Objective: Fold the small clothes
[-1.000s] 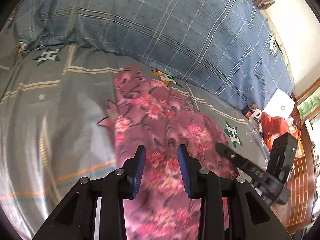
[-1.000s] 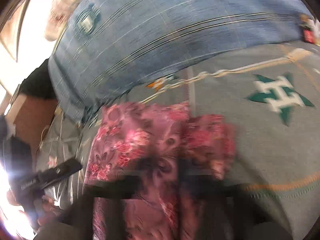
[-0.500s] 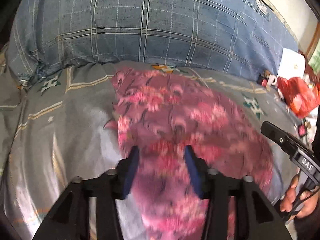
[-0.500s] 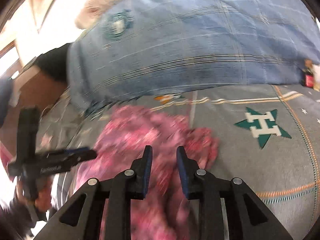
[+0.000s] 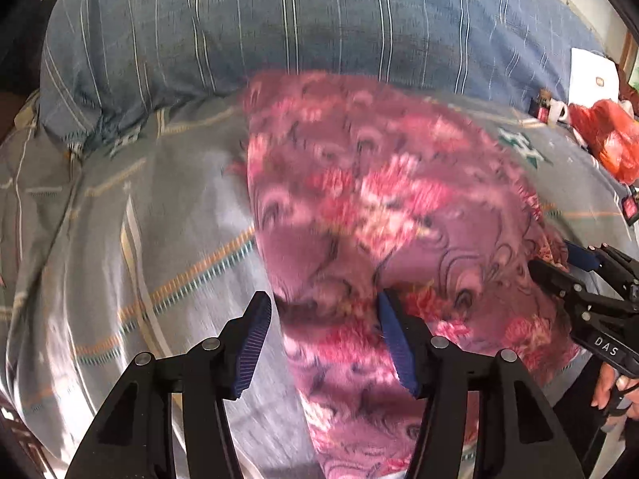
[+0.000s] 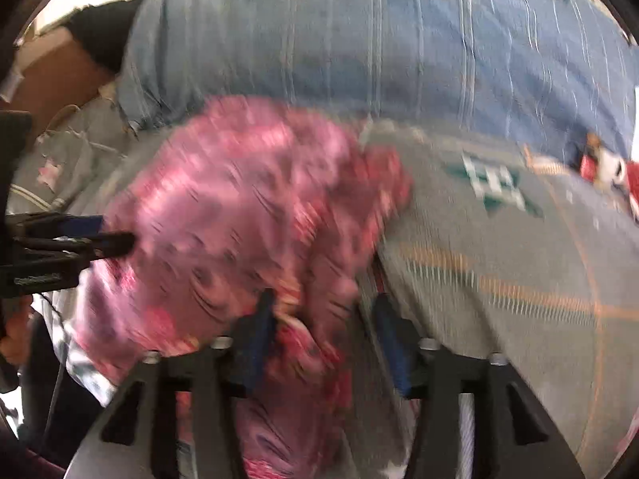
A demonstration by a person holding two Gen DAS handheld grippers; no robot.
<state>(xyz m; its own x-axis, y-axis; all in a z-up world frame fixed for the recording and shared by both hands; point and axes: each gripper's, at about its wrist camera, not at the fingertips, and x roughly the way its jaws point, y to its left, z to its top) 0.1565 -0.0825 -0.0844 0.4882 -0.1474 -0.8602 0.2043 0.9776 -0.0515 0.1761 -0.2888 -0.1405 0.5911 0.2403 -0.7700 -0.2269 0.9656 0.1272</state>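
Pink floral cloth (image 5: pixel 383 215) lies spread on the grey bed sheet (image 5: pixel 120 239), its far edge at twelve o'clock against the blue plaid pillow (image 5: pixel 319 20). In the right wrist view the same cloth (image 6: pixel 239 215) is bunched toward nine o'clock, with bare sheet (image 6: pixel 519 279) from one to four o'clock.

Left gripper (image 5: pixel 321 339): its jaws have just been opening and now stand spread. The cloth's near edge lies between them, one blue pad touching or just beside the fabric, the other clear over bare sheet; nothing is pinched. Right gripper (image 6: pixel 325 343): its jaws have likewise just been opening and stand apart, a ridge of cloth running up between them. Blur hides whether a pad brushes it, but no grip shows.

Judging by the wrinkles and the way it drapes, the cloth is thin, light and limp, probably a little slick. It should not hold a crease by itself and would sag if lifted from one point. Hems and corners are the best holds: one gripper at each near corner, pinching one layer, kept low and taut.
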